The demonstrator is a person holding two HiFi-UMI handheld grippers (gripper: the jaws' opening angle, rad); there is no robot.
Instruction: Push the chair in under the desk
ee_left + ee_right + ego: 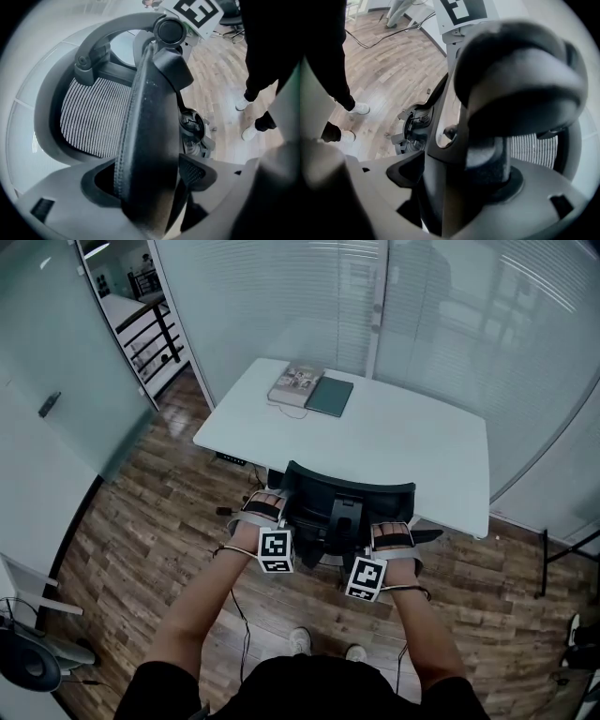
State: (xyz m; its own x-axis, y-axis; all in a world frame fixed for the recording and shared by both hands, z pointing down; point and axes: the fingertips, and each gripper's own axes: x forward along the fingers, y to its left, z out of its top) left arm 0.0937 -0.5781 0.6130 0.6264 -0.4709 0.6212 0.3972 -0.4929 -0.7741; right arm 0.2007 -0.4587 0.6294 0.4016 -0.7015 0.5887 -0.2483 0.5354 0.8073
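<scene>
A black mesh-backed office chair (pixel 347 495) stands at the near edge of the white desk (pixel 412 442), its seat partly under the top. My left gripper (pixel 266 509) is clamped on the left edge of the backrest, and my right gripper (pixel 392 534) on the right edge. In the left gripper view the backrest's black rim (pixel 147 126) fills the gap of the left gripper (pixel 151 187), and both pads lie against it. In the right gripper view the chair's thick frame (pixel 487 150) sits the same way in the right gripper (pixel 459 190). The chair's base is mostly hidden.
A book (pixel 295 384) and a green notebook (pixel 330 396) lie at the desk's far left. Glass walls with blinds stand behind and to the right of the desk. A black frame leg (pixel 546 563) stands at the right, and a cable (pixel 236 601) trails on the wooden floor near my shoes (pixel 300 641).
</scene>
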